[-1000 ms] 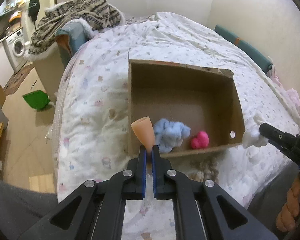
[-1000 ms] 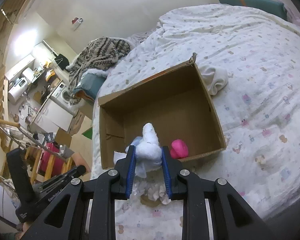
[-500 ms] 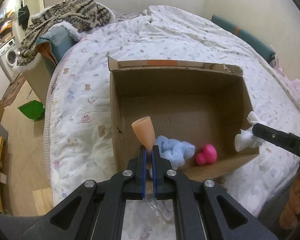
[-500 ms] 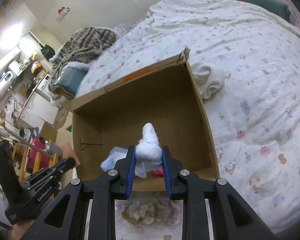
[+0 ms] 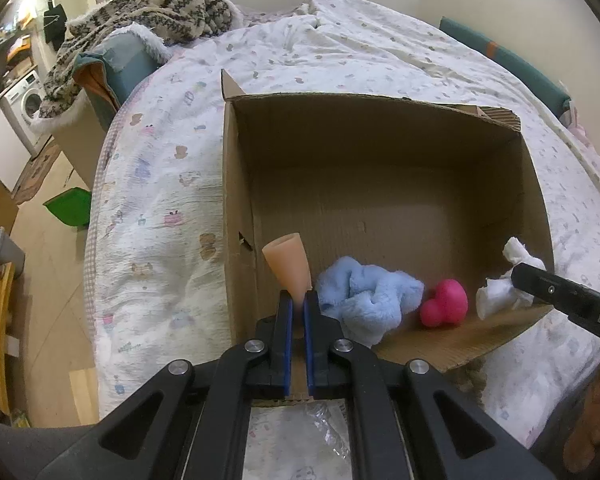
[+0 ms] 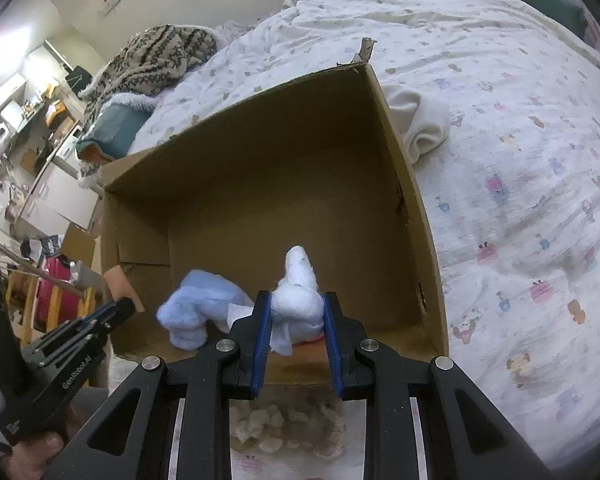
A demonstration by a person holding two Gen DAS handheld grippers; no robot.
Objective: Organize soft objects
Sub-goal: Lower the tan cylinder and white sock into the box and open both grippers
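Observation:
An open cardboard box (image 5: 380, 184) (image 6: 260, 184) lies on the bed. Inside it, near the front wall, rest a fluffy light-blue cloth (image 5: 368, 300) (image 6: 196, 312) and a pink heart-shaped toy (image 5: 444, 303). My left gripper (image 5: 296, 300) is shut on the narrow end of a peach cone-shaped soft piece (image 5: 288, 264), held over the box's front left corner. My right gripper (image 6: 296, 300) is shut on a white soft wad (image 6: 298, 292) (image 5: 500, 288), held over the box's front right part.
A patterned white quilt (image 5: 160, 208) covers the bed. A white cloth (image 6: 420, 124) lies just outside the box's right wall. A beige fluffy thing (image 6: 284, 424) sits in front of the box. A knitted blanket (image 5: 140, 12) is piled at the far left; the floor lies left.
Both grippers have come closer to the box and lower, each still holding its piece. The box fills more of both views, and the held pieces now hang over its inside.

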